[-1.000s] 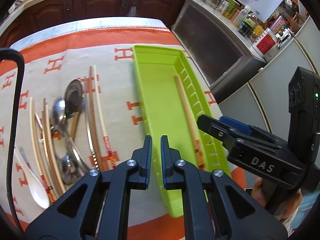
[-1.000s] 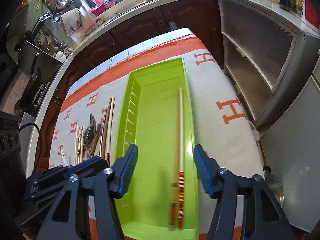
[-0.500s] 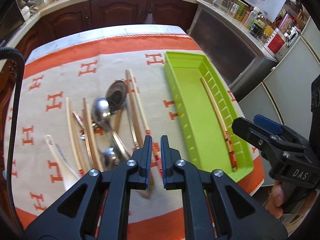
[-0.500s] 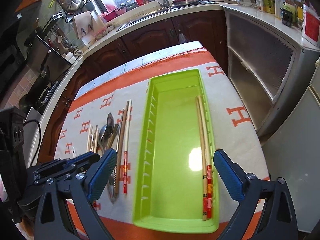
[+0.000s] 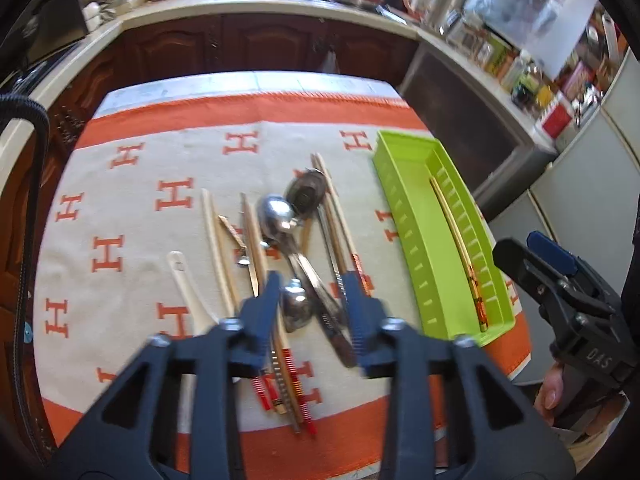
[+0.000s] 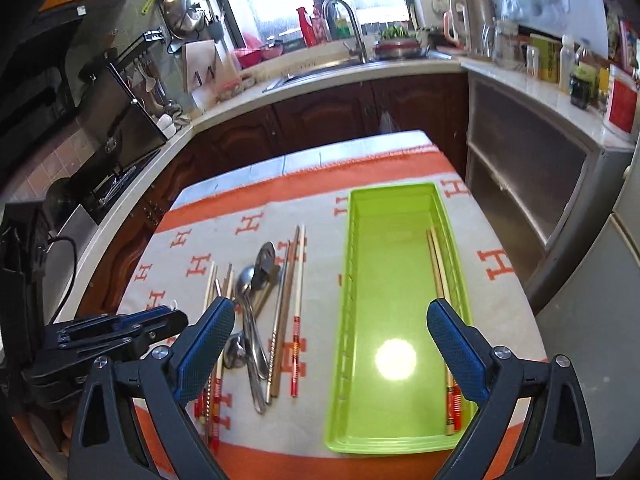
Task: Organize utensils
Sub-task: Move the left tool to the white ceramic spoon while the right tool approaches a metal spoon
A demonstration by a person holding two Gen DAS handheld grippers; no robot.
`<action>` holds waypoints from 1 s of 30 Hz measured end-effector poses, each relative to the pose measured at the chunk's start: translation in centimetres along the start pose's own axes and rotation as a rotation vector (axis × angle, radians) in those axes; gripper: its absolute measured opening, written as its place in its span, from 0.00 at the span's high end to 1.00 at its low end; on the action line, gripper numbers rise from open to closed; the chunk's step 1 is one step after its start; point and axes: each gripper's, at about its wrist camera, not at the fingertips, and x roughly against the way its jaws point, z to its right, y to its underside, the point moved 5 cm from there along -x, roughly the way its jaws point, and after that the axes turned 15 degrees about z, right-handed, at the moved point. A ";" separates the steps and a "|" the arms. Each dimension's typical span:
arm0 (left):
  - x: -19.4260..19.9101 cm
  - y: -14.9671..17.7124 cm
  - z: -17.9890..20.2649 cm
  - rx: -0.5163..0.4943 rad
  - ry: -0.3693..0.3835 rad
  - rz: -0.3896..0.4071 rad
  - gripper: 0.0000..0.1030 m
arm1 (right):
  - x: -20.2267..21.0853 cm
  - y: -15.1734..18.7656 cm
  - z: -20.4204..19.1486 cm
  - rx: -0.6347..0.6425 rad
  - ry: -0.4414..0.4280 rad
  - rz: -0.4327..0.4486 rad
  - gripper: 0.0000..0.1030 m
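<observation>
Sorting loose utensils from cloth to tray; one pair filed so far.

Item: long lime-green plastic tray [image 6: 394,288], right side of the orange-and-cream patterned cloth [image 5: 132,208] on the counter. Contents: one pair of pale wooden chopsticks with red-banded ends [image 6: 444,304], lying lengthwise against the tray's right wall.

Item: mixed heap left of the tray: steel spoons [image 5: 280,216], more wooden chopsticks [image 5: 340,220], a white ceramic spoon [image 5: 186,280], overlapping and crossing.

Left tool [image 5: 310,304]: jaws have just been opening, now about half apart, nothing between them, poised over the heap's near end.

Right tool [image 6: 330,344]: jaws wide, empty, over the tray's near end.

Handling note: likely next pick comes from the heap. Choose an outer chopstick pair lying clear of the spoons, grip near the banded ends, lift level, lay parallel beside the filed pair.
</observation>
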 end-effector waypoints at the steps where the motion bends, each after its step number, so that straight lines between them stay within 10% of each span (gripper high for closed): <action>1: 0.8 -0.2 -1.0 0.018 -0.010 0.029 0.52 | 0.0 -0.1 -0.4 0.013 -0.007 0.000 0.05; 11: 3.2 0.5 -7.8 0.054 -0.120 0.085 0.49 | -0.5 0.5 -7.0 0.139 -0.077 -0.016 0.05; 18: 1.6 2.5 -10.6 0.093 -0.066 0.053 0.54 | -2.6 2.1 -10.2 0.183 -0.139 -0.050 0.06; 30: -4.1 4.4 -13.4 0.256 0.121 -0.012 0.60 | -8.9 6.4 -12.0 0.192 -0.186 -0.206 0.48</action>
